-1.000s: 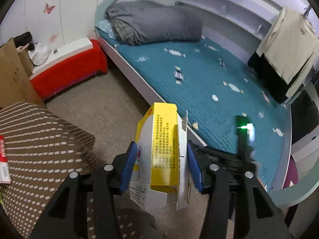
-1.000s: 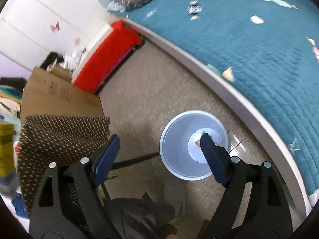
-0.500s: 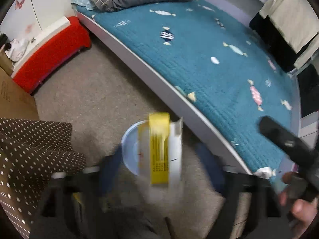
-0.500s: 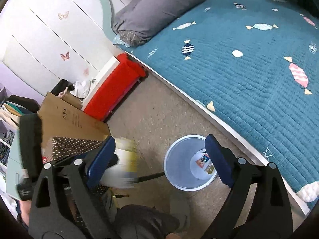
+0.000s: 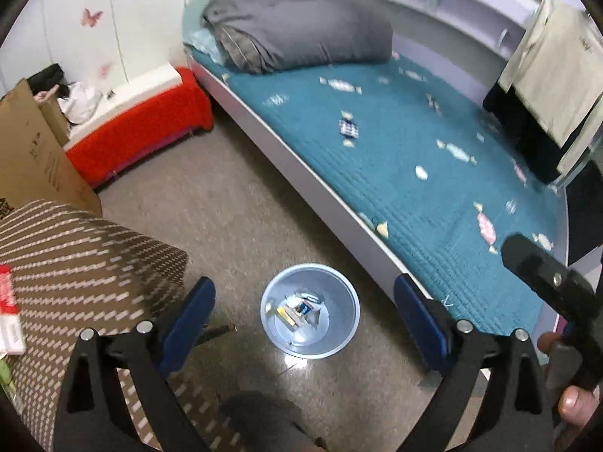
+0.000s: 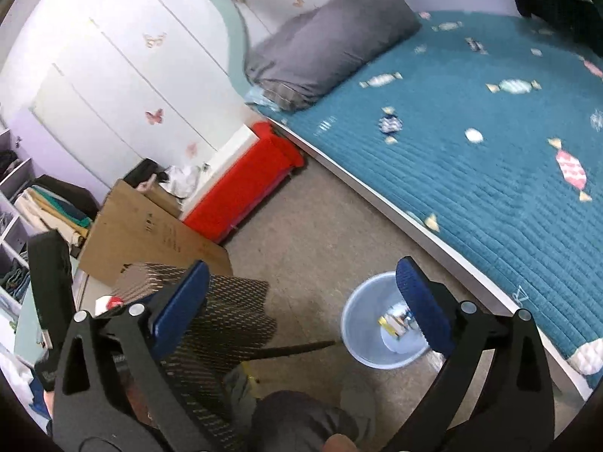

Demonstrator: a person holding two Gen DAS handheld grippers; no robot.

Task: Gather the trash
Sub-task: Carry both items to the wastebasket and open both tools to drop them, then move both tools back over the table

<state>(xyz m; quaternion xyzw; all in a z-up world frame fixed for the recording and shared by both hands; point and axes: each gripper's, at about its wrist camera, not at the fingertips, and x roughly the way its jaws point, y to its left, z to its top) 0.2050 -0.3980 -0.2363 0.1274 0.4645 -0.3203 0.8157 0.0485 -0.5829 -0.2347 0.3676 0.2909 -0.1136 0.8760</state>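
The bed (image 5: 433,173) with its teal quilt fills the upper right of both views, and its pale edge runs diagonally down toward the lower right. Left of that edge, a strip of bare floor (image 5: 233,218) stays open between the bed and the brown dotted cloth (image 5: 75,263) at the lower left, with a cardboard box (image 5: 26,165) and a red bench (image 5: 139,132) closing it off at the upper left. The blue trash bin (image 5: 341,303) stands on the floor just beside the bed edge, low in the left view's centre, with scraps of trash (image 5: 297,307) lying in its bottom. The left gripper (image 5: 303,320) stands wide with nothing between its pads, framing the bin. The right gripper (image 6: 301,301) is opening, also empty, its right pad overlapping the bin's rim.
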